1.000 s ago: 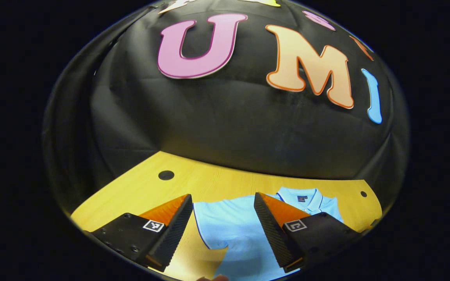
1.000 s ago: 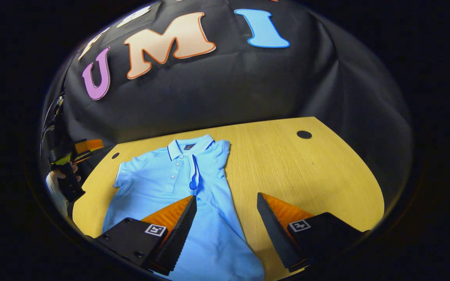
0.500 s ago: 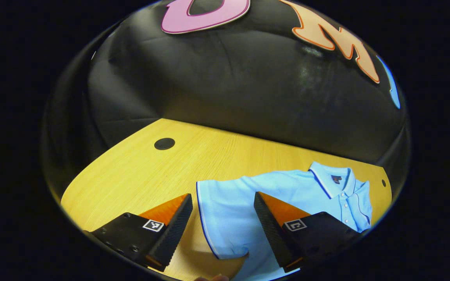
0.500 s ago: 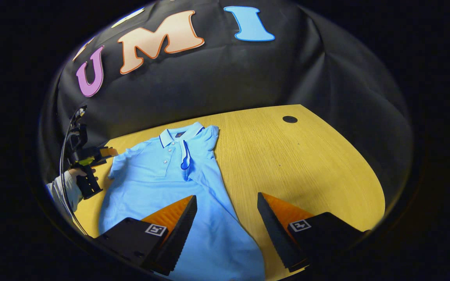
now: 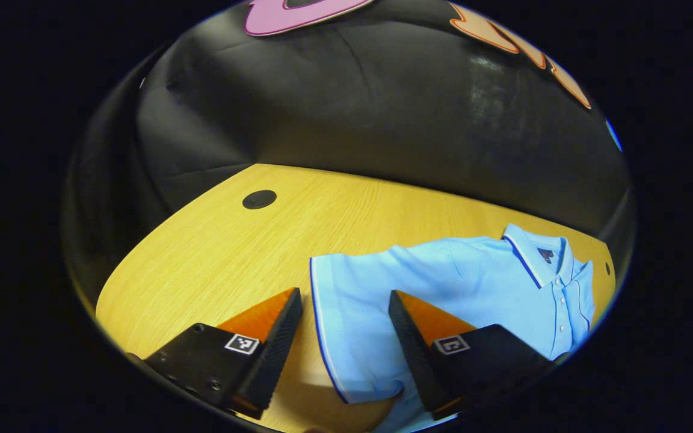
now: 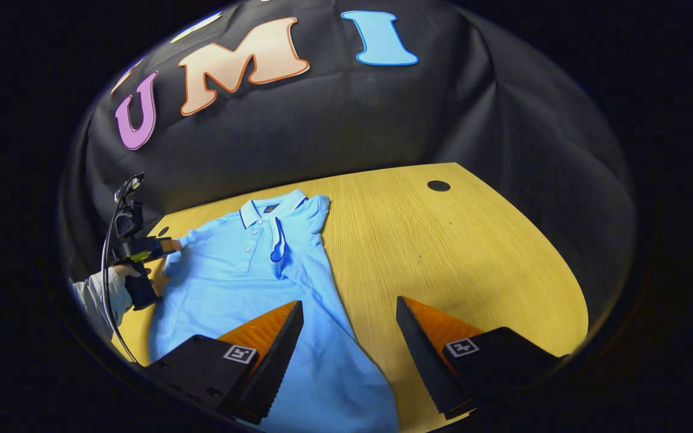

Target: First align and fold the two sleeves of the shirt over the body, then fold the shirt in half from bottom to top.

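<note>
The left gripper (image 5: 345, 337) has its fingers spread apart, straddling the cuff of the shirt's unfolded sleeve (image 5: 346, 300) without pressing it. The right gripper (image 6: 349, 349) is likewise spread, one finger over the shirt (image 6: 244, 270) hem side, the other over bare table (image 6: 473, 252) beside it. The shirt lies flat, collar (image 6: 268, 210) toward the far wall, its other sleeve (image 6: 307, 231) already laid over the body. The knit looks light, limp and easily wrinkled; pinching the cuff edge seems the best hold
</note>
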{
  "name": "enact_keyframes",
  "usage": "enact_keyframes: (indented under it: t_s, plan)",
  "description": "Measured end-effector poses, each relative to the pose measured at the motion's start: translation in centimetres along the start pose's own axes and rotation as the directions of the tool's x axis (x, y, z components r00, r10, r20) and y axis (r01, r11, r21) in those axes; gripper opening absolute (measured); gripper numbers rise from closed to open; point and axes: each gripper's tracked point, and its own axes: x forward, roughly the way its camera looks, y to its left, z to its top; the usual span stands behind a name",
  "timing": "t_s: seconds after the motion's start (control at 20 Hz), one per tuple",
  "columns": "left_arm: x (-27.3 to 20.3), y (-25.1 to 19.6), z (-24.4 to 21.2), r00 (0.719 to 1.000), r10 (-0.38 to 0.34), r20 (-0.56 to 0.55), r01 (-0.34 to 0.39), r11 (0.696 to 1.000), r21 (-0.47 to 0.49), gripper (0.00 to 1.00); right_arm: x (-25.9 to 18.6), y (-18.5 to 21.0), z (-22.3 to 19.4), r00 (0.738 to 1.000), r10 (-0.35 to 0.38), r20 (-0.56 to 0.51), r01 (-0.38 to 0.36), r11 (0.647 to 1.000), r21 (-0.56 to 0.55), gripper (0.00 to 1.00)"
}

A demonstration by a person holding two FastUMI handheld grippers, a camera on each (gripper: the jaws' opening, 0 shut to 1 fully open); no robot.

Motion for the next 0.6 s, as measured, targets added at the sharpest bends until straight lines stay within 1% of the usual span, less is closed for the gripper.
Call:
enact_keyframes:
  t_s: [0.15,0.2,0.25,0.3,0.4,0.45,0.5,0.6]
  plan:
    - [-0.1,-1.6,0.1,0.998,-0.06,-0.001,0.06,0.998,0.012,0.45,-0.1,-0.4,0.2,1.0,-0.002,0.006,0.002,1.0,0.015,0.98]
    - [-0.1,-2.2,0.0,0.997,-0.074,0.0,0.074,0.997,0.009,0.31,-0.2,-0.5,0.3,1.0,-0.003,0.007,0.003,1.0,0.018,0.92]
    - [0.0,-2.3,0.1,0.997,-0.073,0.003,0.073,0.997,0.004,0.16,-0.3,-0.7,0.3,1.0,-0.003,0.01,0.003,1.0,0.019,0.98]
    - [-0.1,-2.3,0.2,0.997,-0.071,0.006,0.071,0.997,0.003,0.01,-0.4,-0.8,0.4,1.0,-0.004,0.014,0.004,1.0,0.019,0.98]
    - [-0.5,-2.8,0.4,0.996,-0.088,-0.002,0.088,0.996,-0.003,0.0,-1.0,-1.5,0.9,1.0,-0.009,0.028,0.008,1.0,0.016,0.98]
    - [-1.0,-3.3,0.6,0.995,-0.101,-0.007,0.101,0.995,-0.009,0.0,-1.2,-2.0,1.2,0.999,-0.014,0.036,0.014,1.0,0.014,0.92]
    - [-1.4,-4.1,0.7,0.994,-0.106,-0.005,0.106,0.994,-0.018,0.0,-1.4,-2.6,1.2,0.999,-0.022,0.04,0.022,1.0,0.012,0.98]
    - [-2.1,-5.2,1.5,0.994,-0.109,0.012,0.109,0.994,-0.021,0.0,-1.8,-3.5,1.2,0.999,-0.03,0.038,0.029,0.999,0.022,0.98]
